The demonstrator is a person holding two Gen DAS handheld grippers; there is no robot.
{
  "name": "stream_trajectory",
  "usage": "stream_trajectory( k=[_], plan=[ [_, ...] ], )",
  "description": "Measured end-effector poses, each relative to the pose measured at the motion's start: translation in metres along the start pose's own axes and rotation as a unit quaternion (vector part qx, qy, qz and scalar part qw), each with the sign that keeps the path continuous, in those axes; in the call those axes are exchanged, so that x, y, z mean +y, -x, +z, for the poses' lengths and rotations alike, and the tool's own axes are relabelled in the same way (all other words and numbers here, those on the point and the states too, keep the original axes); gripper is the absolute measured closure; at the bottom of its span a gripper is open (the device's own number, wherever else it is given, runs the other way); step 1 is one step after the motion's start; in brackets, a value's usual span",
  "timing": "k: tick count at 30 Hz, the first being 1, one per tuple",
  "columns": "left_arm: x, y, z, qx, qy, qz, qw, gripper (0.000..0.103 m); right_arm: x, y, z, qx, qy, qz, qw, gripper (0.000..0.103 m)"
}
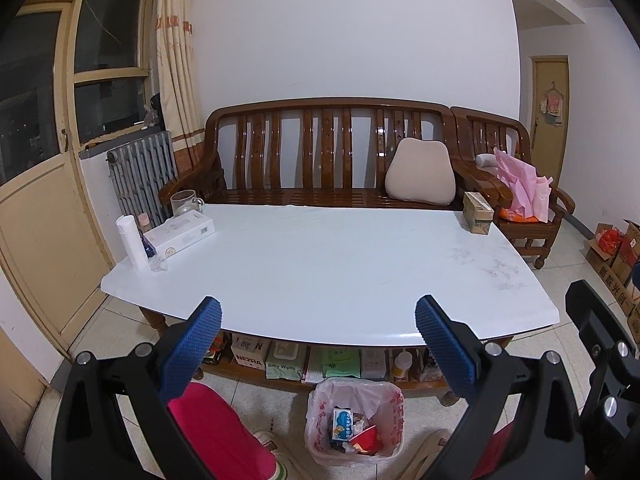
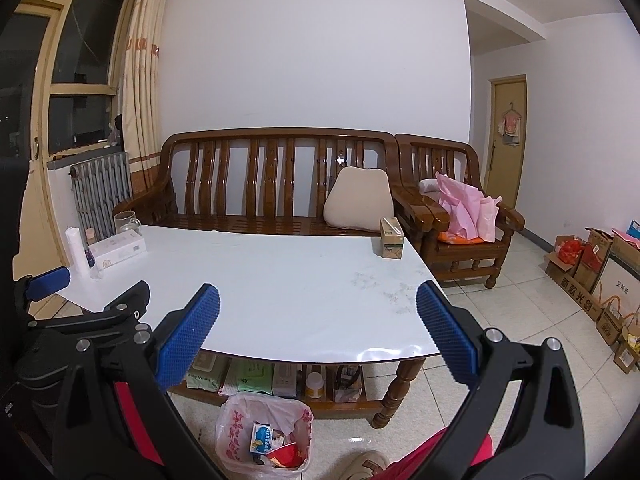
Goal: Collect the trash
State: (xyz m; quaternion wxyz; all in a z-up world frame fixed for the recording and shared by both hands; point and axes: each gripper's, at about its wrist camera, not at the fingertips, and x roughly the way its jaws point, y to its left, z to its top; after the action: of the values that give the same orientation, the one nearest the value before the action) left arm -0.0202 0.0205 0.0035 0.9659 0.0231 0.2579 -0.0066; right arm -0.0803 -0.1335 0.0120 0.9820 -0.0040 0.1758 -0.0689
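While hanging over the near edge of the table (image 1: pixel 320 264), gaped wide at both the left gripper (image 1: pixel 318 306) and the right gripper (image 2: pixel 318 294), with nothing between the blue pads (image 1: pixel 192 344).

Stood on the floor below both tools, just in front of the table: the trash bin (image 1: pixel 320 420), lined with a white bag with red writing, too creased to read. Held already a small blue-and-white packet (image 1: pixel 342 426) and a red wrapper (image 1: pixel 366 438).

Stood well apart from both tools, upright at the far right corner of the table: a small drink carton (image 1: pixel 478 214), label too small to read.

Read "Baby Wipes" on a green pack (image 1: pixel 284 364) on the shelf under the table. Showed Chinese print on cardboard boxes (image 2: pixel 580 296) by the right wall.
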Motion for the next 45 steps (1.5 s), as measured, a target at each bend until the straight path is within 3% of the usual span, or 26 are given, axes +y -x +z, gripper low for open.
stream_trajectory(
  k=[45],
  plan=[
    [0.006, -0.002, -0.003, 0.006, 0.012, 0.01, 0.9999, 0.008, 0.016, -0.008, 0.0, 0.008, 0.001, 0.003, 1.0, 0.007]
  ],
)
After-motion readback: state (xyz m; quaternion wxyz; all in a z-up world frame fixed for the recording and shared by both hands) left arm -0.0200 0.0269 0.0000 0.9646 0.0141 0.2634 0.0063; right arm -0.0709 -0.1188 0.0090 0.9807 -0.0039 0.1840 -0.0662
